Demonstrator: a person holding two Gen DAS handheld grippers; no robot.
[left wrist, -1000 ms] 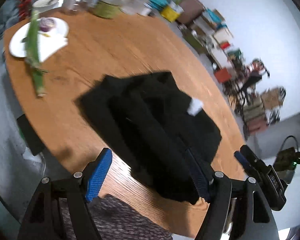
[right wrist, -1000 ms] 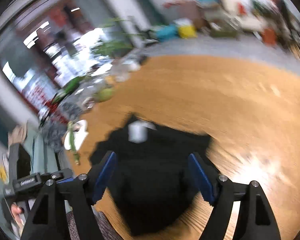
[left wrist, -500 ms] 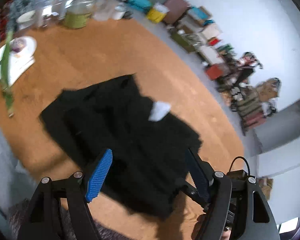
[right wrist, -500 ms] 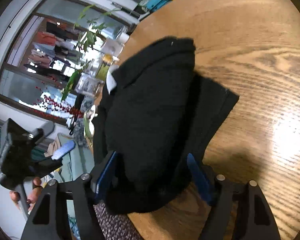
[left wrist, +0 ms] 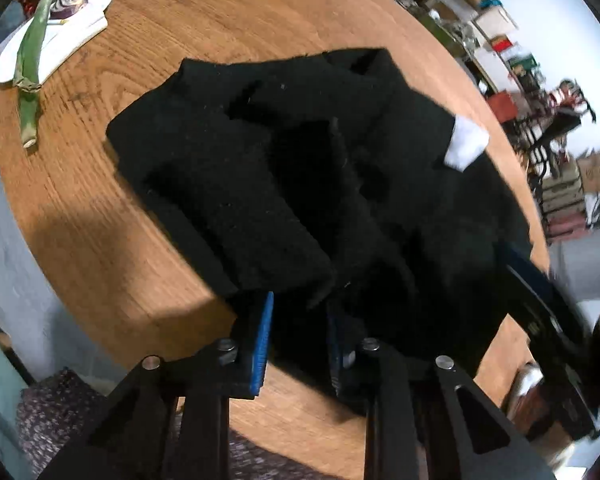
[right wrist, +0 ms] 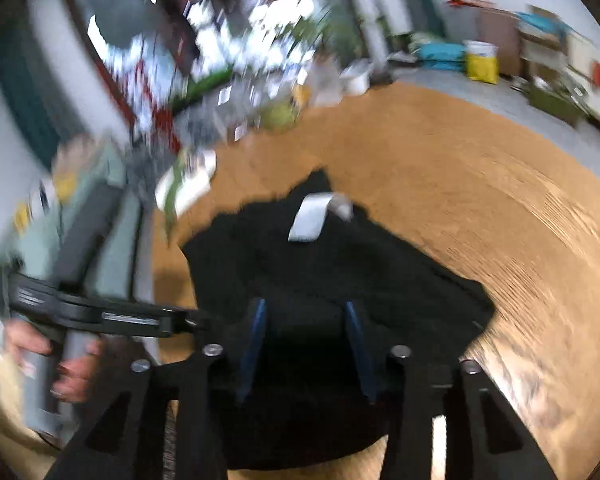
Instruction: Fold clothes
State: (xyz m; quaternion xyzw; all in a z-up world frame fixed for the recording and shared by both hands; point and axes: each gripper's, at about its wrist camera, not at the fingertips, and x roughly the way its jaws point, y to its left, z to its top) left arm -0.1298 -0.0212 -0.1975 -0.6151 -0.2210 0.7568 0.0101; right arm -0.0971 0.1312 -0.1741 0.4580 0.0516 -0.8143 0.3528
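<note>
A black fleece garment (left wrist: 260,184) lies loosely folded on the round wooden table (left wrist: 100,240), with a white label (left wrist: 465,146) at its far right. My left gripper (left wrist: 300,320) points down at the garment's near edge. Its jaws are closing, with black cloth between the blue pads (left wrist: 262,340). In the blurred right wrist view the garment (right wrist: 339,272) and its label (right wrist: 311,220) show again. My right gripper (right wrist: 305,320) is over the near edge, jaws closing with cloth between them and a gap still showing. A hand (right wrist: 60,360) holds the left gripper (right wrist: 140,320) at the left.
A white plate (left wrist: 80,20) with a long green stalk (left wrist: 30,64) lies at the table's far left. Jars and plants (right wrist: 280,112) crowd the far edge. Boxes and clutter (left wrist: 499,40) line the floor by the wall. A patterned cloth (left wrist: 60,408) shows below the table's near edge.
Both grippers came down onto the garment's near edge and their jaws narrowed around the cloth. The right wrist view rolled back and went blurry.
</note>
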